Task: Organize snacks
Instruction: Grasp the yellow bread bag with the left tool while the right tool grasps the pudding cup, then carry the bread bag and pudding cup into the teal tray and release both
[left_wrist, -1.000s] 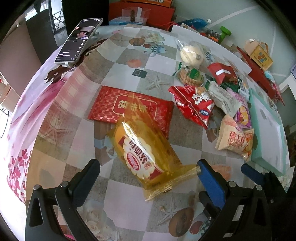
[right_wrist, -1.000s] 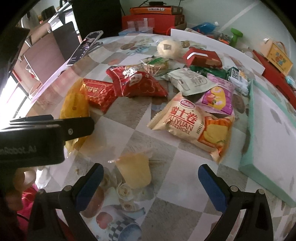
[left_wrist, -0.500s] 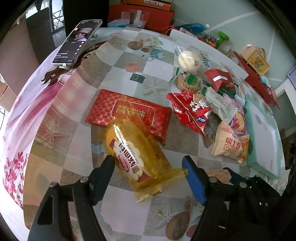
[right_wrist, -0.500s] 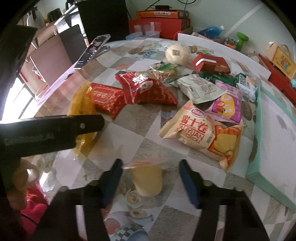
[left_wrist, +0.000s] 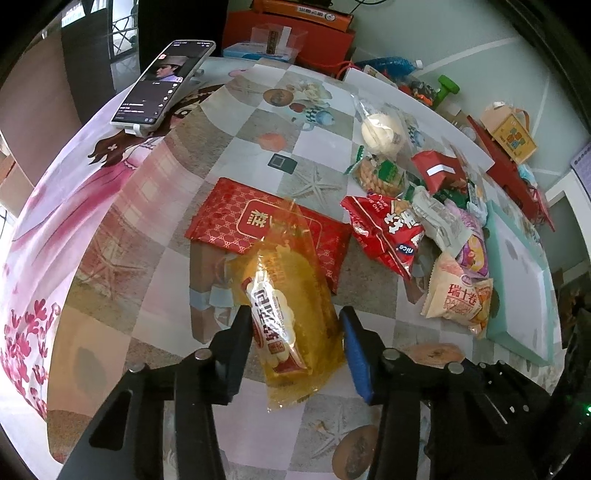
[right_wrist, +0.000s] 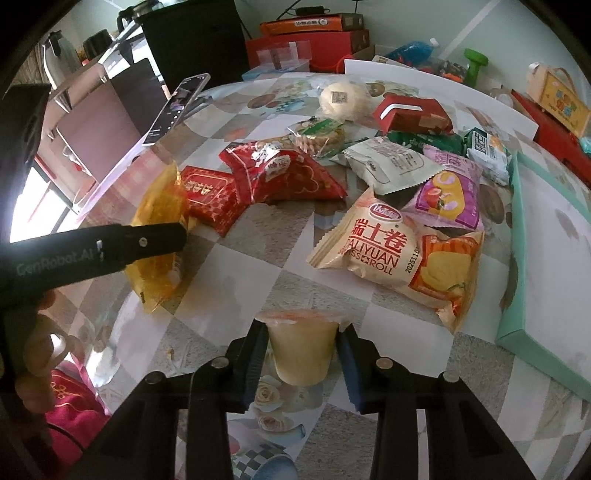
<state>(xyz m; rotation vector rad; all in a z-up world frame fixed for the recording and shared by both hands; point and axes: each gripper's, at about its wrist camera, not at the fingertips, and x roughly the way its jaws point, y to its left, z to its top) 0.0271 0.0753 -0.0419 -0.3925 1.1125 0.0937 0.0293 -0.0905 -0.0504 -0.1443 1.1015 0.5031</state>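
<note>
My left gripper (left_wrist: 293, 338) is shut on a yellow cellophane snack packet (left_wrist: 291, 314), pinching its sides; the packet also shows in the right wrist view (right_wrist: 159, 236), tilted up off the table. My right gripper (right_wrist: 301, 354) is shut on a small pale yellow jelly cup (right_wrist: 302, 350) with a foil lid. A flat red packet (left_wrist: 258, 221) lies just beyond the yellow one. A pile of snacks sits to the right: a red bag (right_wrist: 280, 173), a cream Swiss-roll bag (right_wrist: 391, 251), a purple packet (right_wrist: 450, 195) and a white packet (right_wrist: 391, 162).
A teal box lid (right_wrist: 546, 280) lies at the right edge. A phone (left_wrist: 166, 81) leans on a stand at the far left. Red and orange boxes (right_wrist: 306, 40) stand behind the table. A round bun (right_wrist: 343, 98) and a red carton (right_wrist: 410, 114) lie at the back.
Both grippers moved forward and closed. The left one closed on the yellow packet and tilted it up. The right one closed on the jelly cup.
</note>
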